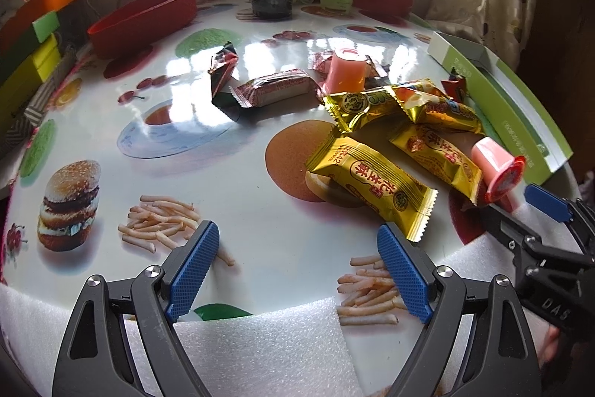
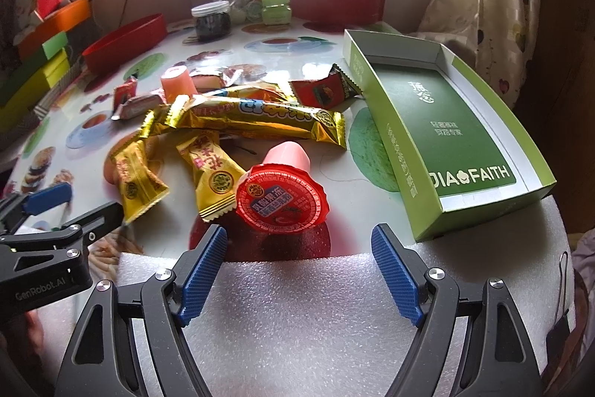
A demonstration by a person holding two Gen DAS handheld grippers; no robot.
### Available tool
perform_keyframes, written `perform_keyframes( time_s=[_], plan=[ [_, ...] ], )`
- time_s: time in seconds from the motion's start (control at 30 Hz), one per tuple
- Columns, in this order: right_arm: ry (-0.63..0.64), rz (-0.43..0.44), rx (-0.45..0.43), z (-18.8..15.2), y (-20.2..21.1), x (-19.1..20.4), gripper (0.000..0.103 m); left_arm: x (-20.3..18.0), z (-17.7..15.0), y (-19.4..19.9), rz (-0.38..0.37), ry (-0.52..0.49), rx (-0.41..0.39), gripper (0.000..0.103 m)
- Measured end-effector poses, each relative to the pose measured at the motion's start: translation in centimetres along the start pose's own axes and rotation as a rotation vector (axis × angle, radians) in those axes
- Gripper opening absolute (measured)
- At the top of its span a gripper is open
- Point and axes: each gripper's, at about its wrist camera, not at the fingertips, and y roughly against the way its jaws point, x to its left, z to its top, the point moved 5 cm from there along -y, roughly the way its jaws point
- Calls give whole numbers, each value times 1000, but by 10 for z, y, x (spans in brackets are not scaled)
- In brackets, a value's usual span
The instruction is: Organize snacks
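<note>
Right gripper [image 2: 298, 270] spread, jelly cup [image 2: 284, 190] just ahead

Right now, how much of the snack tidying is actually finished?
Nothing looks done: the green box is empty. Nothing is in hand either; the left gripper and right gripper are both open. The right one faces the tipped pink jelly cup. Left to sort: that cup, the upright jelly cup, the yellow packets and red packets.

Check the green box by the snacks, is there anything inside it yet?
No, the green box shows only its bare printed bottom in the right wrist view, and the snacks lie on the table beside it.
</note>
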Motion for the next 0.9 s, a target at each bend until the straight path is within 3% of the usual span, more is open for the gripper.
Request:
perform_keyframes(
  time_s=[0.13,0.27,0.4,0.63,0.9],
  plan=[
    [12,92,-21,11,13,3,81,10,6,4,-76,77,38,87],
    [90,99,-57,27,21,14,81,13,15,12,-106,106,23,87],
    [157,102,-54,38,17,25,80,6,26,12,-187,150,47,87],
    [271,84,-10,48,-5,33,77,-6,31,-11,-198,167,126,81],
    [393,118,46,45,-29,43,74,-10,35,-20,-124,123,135,80]
  ],
)
